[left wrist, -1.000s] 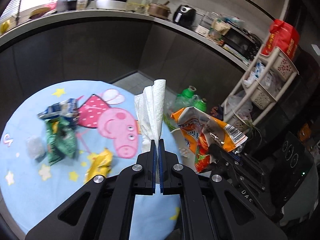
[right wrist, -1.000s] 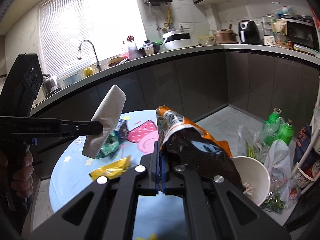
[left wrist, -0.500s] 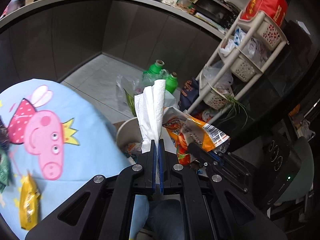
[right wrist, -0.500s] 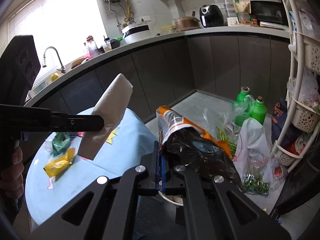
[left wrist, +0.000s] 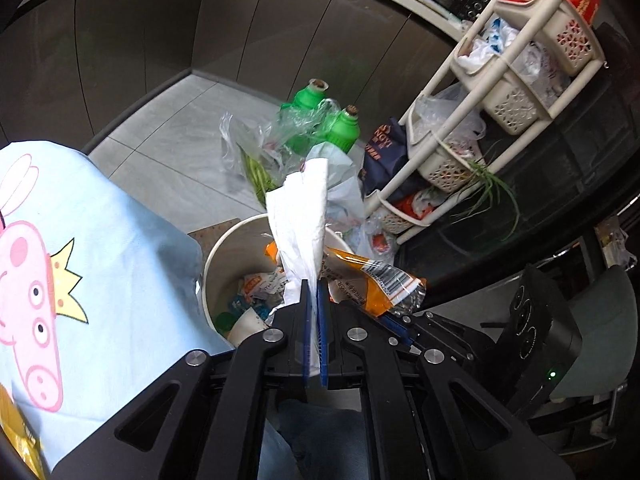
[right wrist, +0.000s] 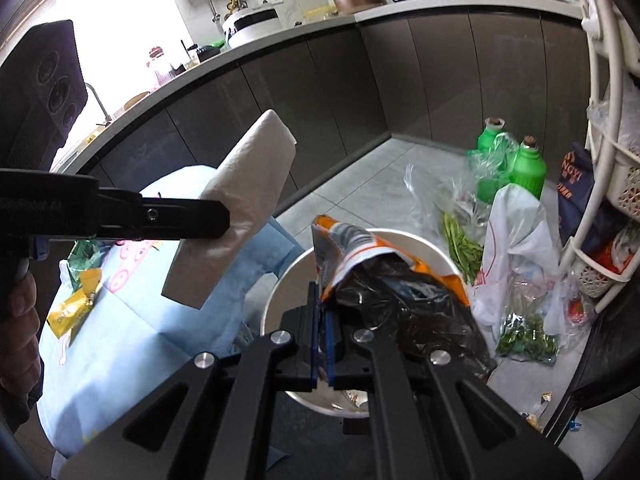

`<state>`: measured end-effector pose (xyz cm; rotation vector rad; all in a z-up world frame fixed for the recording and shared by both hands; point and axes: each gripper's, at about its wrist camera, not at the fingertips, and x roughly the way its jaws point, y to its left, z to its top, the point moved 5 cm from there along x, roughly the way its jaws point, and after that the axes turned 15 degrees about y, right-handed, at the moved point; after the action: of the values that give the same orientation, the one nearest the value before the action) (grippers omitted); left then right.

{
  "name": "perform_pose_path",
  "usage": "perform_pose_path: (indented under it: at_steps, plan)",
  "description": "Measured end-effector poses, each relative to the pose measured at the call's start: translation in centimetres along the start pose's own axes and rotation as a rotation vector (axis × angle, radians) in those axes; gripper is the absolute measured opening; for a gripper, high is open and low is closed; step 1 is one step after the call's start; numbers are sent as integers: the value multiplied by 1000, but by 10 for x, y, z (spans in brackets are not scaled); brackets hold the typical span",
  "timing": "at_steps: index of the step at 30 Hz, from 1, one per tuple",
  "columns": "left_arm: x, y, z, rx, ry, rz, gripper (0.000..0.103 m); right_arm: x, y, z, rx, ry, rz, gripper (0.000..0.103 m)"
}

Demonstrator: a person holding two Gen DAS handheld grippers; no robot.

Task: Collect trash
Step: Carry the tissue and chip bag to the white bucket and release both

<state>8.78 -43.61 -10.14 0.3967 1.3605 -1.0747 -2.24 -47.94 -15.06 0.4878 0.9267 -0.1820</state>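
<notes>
I keep my left gripper (left wrist: 313,300) clamped on the folded paper towel (left wrist: 298,216) and my right gripper (right wrist: 321,312) pinched on the orange snack bag (right wrist: 384,280), both held over the white trash bin (left wrist: 224,248) for dropping. The bin stands on grey floor tiles (left wrist: 176,128) at three o'clock of the blue cartoon tablecloth (left wrist: 100,260), where a yellow wrapper (right wrist: 72,312) remains.

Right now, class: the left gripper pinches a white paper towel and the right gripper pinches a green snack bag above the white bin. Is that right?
Not quite. The snack bag in the right gripper is orange, not green, as the right wrist view shows. The rest holds: the left gripper pinches the white paper towel above the white bin.
</notes>
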Motion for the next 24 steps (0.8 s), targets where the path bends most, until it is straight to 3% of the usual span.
perform_pose_path:
  at_steps: [1, 2, 3, 4, 6, 7, 8, 15, 24]
  plan:
    - [2, 2, 1, -4, -1, 12, 14, 6, -1, -1, -3, 9, 9, 18]
    - [4, 4, 1, -8, -3, 24, 38, 11, -3, -2, -3, 17, 4, 30]
    - [3, 5, 2, -16, -15, 41, 52, 14, -3, -3, -4, 18, -5, 54]
    - [1, 7, 3, -28, -41, 66, 73, 15, -3, -5, -9, 14, -11, 69]
    - [-6, 11, 1, -37, -84, 86, 80, 16, -2, -9, -26, 13, -10, 83]
    - [-7, 12, 2, -39, -88, 88, 87, 17, -3, -12, -32, 16, -10, 94]
    - [-8, 14, 2, -50, -94, 96, 95, 17, -3, -15, -36, 16, -13, 99]
    - [-20, 26, -2, -101, -128, 133, 94, 13, 2, -21, -45, 18, -34, 100]
    - [-61, 27, -18, -116, -200, 164, 94, -27, 29, -8, -88, -47, -37, 100]
